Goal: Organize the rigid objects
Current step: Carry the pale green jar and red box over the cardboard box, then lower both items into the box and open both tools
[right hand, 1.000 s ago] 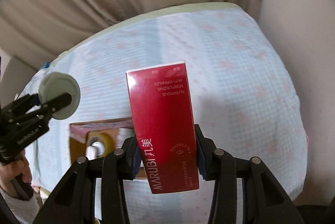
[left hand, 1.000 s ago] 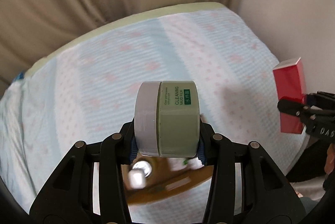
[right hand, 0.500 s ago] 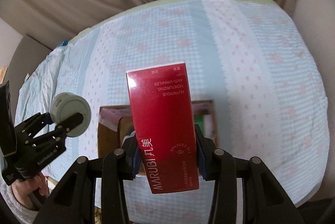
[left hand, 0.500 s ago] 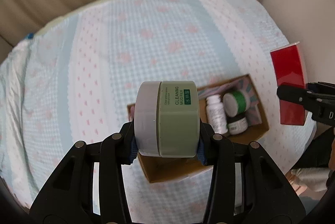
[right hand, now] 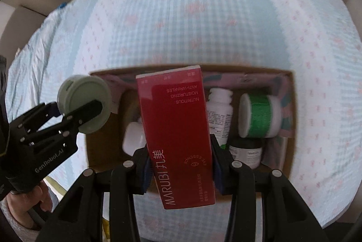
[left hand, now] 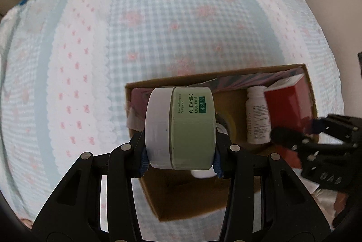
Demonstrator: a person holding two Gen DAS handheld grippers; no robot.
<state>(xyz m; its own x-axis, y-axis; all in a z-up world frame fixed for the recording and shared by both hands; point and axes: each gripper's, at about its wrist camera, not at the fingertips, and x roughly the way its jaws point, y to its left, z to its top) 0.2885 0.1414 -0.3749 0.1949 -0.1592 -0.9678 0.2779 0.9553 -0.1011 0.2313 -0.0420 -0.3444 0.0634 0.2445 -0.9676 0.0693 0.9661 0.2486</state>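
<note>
My left gripper (left hand: 181, 158) is shut on a pale green jar with a white lid (left hand: 181, 129), held on its side above the left part of an open cardboard box (left hand: 181, 203). The jar also shows in the right wrist view (right hand: 84, 104). My right gripper (right hand: 179, 169) is shut on a tall red carton (right hand: 178, 135), held over the middle of the box (right hand: 101, 151). From the left wrist view the carton (left hand: 287, 106) hangs over the box's right end, with the right gripper (left hand: 291, 135) low on it.
Inside the box lie a white bottle (right hand: 219, 115), a green-banded jar (right hand: 258, 115), a dark jar (right hand: 245, 151) and a white round item (right hand: 133, 138). The box sits near the front edge of a bed with a blue checked cover (right hand: 203, 15). Curtains hang behind.
Both grippers have tilted down and moved in over the box, which was low and mostly hidden one second ago. The red carton has come from beside the box to over it. Both grips are unchanged.
</note>
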